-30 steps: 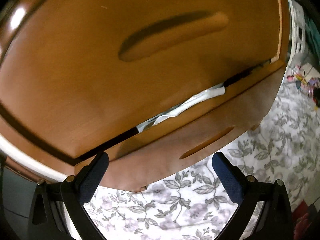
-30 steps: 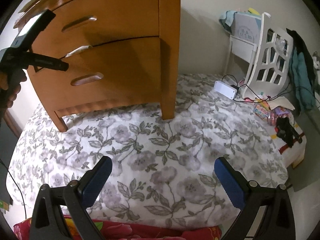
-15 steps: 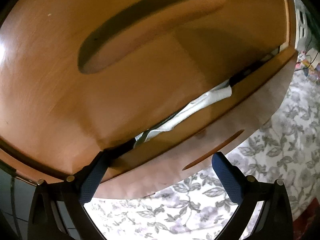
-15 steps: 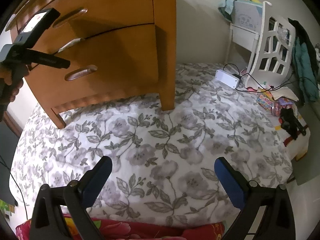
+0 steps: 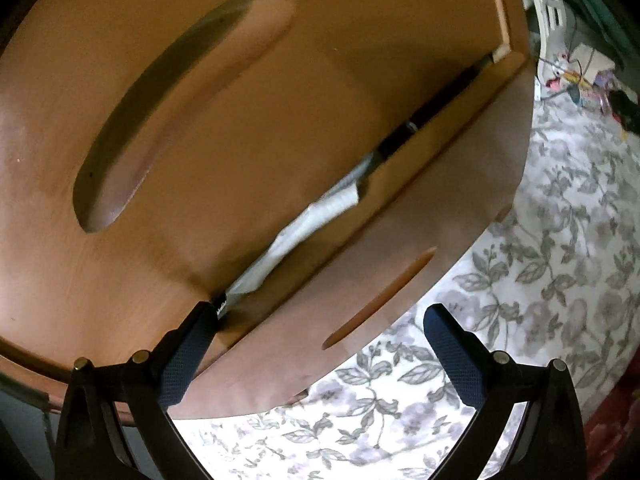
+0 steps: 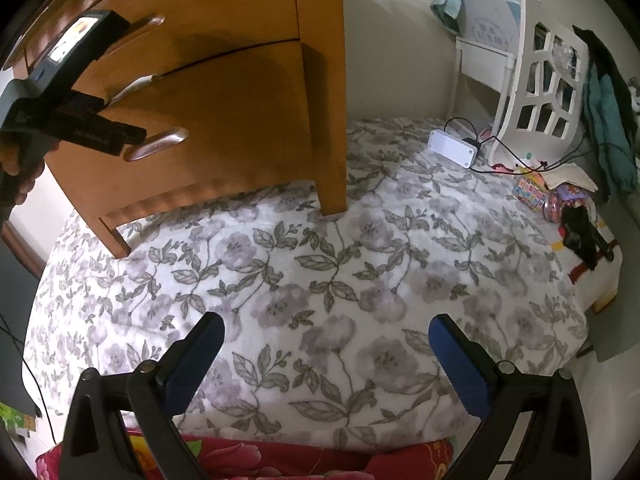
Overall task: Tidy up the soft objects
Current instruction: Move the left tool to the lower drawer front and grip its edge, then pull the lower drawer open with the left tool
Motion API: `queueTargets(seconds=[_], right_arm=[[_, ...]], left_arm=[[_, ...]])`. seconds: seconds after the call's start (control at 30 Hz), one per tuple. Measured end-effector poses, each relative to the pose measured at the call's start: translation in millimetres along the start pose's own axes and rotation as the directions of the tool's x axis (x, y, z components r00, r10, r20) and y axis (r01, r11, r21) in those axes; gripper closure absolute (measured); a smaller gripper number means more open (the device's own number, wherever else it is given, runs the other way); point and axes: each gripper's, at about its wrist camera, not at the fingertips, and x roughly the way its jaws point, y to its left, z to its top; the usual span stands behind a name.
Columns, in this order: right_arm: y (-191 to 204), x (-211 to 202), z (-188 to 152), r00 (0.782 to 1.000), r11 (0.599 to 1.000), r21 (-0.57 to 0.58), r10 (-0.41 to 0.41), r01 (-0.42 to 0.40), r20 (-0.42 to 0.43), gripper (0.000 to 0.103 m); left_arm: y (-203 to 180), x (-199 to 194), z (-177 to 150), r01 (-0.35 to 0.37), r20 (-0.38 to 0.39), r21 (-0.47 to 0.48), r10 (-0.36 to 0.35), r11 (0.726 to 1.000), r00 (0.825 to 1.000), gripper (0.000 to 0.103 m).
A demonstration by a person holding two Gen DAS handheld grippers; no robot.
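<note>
A white cloth (image 5: 312, 216) pokes out of the gap between two drawers of a wooden dresser (image 5: 280, 120). My left gripper (image 5: 320, 320) is open and close against the drawer fronts. Its left fingertip (image 5: 204, 316) sits at the gap, at the cloth's lower end; whether it touches is unclear. In the right wrist view the same cloth (image 6: 138, 82) shows at the dresser (image 6: 240, 100), with the hand-held left gripper (image 6: 120, 120) in front of it. My right gripper (image 6: 324, 328) is open and holds nothing, above the floral bedspread (image 6: 360, 260).
The dresser stands on the bedspread. Recessed drawer handles (image 5: 180, 100) lie above and below the gap. At the far right are a white slatted rack (image 6: 540, 80), a white box with cables (image 6: 452, 146), hanging teal clothing (image 6: 608, 120) and small clutter (image 6: 560, 196). A red floral blanket (image 6: 240, 456) lies nearest.
My left gripper has moved closer to the drawers, and its left finger now reaches the gap by the white cloth. The right gripper's view has shifted a little closer to the dresser; it stays open.
</note>
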Motion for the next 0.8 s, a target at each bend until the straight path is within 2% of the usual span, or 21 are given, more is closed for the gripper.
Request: queueTargets(seconds=[0.13, 0.27, 0.33, 0.4, 0.47, 0.57, 0.7, 0.77, 0.8], right_arm=[[-5.2, 2.5, -0.5, 1.0, 1.0, 0.024, 0.0, 0.0, -0.013, 0.0], [-6.9, 4.6, -0.8, 1.0, 0.999, 0.036, 0.002, -0.002, -0.024, 0.0], [-6.7, 4.6, -0.2, 1.0, 0.999, 0.036, -0.002, 0.002, -0.02, 0.0], [-6.5, 5.6, -0.9, 1.0, 0.999, 0.034, -0.005, 0.006, -0.019, 0.0], [-6.5, 5.7, -2.0, 1.0, 0.999, 0.035, -0.005, 0.006, -0.019, 0.0], [-6.3, 6.9, -1.9, 1.0, 0.999, 0.039, -0.003, 0.004, -0.028, 0.0], [-7.3, 9.8, -2.3, 0.999, 0.999, 0.047, 0.003, -0.001, -0.048, 0.0], [-7.8, 12.0, -2.6, 0.998, 0.999, 0.053, 0.007, -0.004, -0.059, 0.0], [-8.1, 13.0, -2.7, 0.998, 0.998, 0.056, 0.008, -0.005, -0.063, 0.0]], left_arm=[[-1.7, -0.6, -1.7, 0.012, -0.02, 0.044, -0.011, 0.999, 1.0, 0.0], [3.9, -2.2, -1.6, 0.05, 0.0, 0.0, -0.05, 0.999, 0.999, 0.0], [-4.3, 0.2, -3.1, -0.013, 0.012, 0.011, 0.013, 1.0, 1.0, 0.001], [-19.6, 5.1, -7.1, -0.137, 0.03, 0.062, 0.136, 0.989, 0.99, 0.003], [-35.6, 11.6, -13.7, -0.273, 0.067, 0.111, 0.267, 0.956, 0.961, 0.007], [-44.1, 13.8, -19.6, -0.373, 0.115, 0.114, 0.361, 0.921, 0.925, 0.017], [-48.1, 12.1, -20.8, -0.397, 0.135, 0.113, 0.382, 0.911, 0.914, 0.019], [-48.9, 10.8, -21.3, -0.395, 0.128, 0.12, 0.38, 0.911, 0.916, 0.02], [-48.1, 8.7, -21.0, -0.38, 0.125, 0.121, 0.366, 0.917, 0.922, 0.02]])
